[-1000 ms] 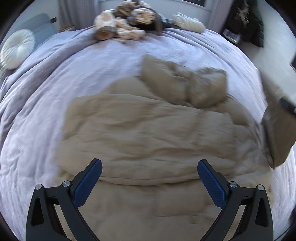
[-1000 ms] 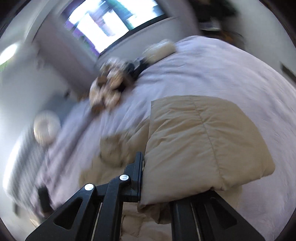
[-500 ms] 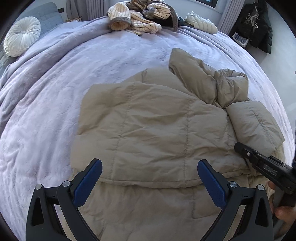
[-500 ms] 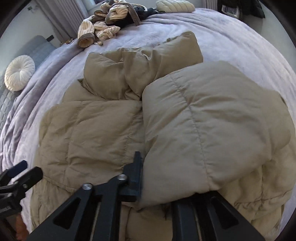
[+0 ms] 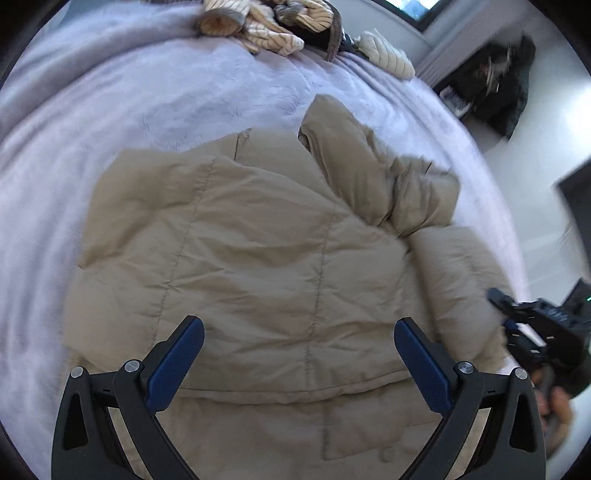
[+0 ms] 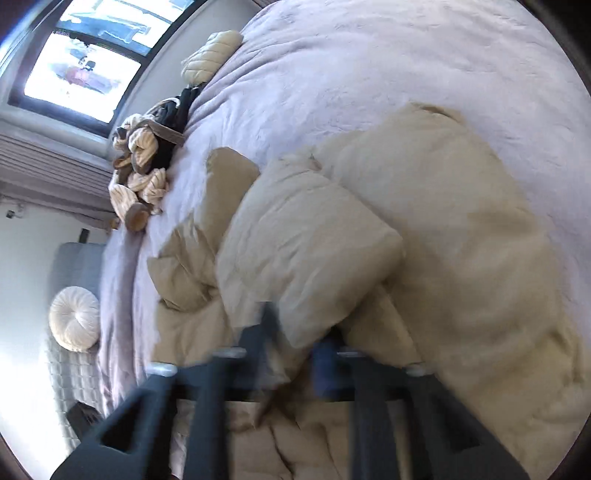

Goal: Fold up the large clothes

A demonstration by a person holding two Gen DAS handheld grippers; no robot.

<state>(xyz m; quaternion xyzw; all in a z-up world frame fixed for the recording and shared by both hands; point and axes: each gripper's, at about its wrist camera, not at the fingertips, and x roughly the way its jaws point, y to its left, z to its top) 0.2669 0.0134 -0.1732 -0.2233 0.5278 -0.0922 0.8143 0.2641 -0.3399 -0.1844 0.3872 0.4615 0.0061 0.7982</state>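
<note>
jacket: tan quilted puffer jacket (image 5: 251, 258) lies flat on the bed, mid-bed toward the near edge; body panels spread, seams running away from the camera.
hood/collar: bunched lump (image 5: 384, 181) on the jacket's far-right part, standing up off the bed.
sleeve: puffy sleeve (image 6: 306, 258) lies folded in over the jacket body on the right side; its cuff end sits at the right tongs.
bed: lavender fuzzy cover (image 5: 129, 96), bare around the jacket on the left and far sides.
left tongs: left tongs (image 5: 299, 347) wide apart, blue pads showing, nothing between them; they hang over the jacket's near hem, no contact visible.
right tongs: right tongs (image 6: 295, 343) narrow and closing; sleeve cuff fabric sits between the fingers. Frame is motion-blurred, so whether the pads press on the fabric is hard to tell. In the left wrist view the right tongs (image 5: 498, 299) show at the jacket's right edge, with part of a hand (image 5: 554, 406) behind them.
far edge of bed: heap of striped cream knitwear with a dark garment (image 5: 266, 22); a cream quilted item (image 5: 388, 55) just beside it, toward the far-right corner.
off the bed: round white cushion (image 6: 74, 317) on a grey seat at the bed's left side; window (image 6: 85, 66) beyond the far edge; dark clothes (image 5: 495, 81) against the wall past the far-right corner.
</note>
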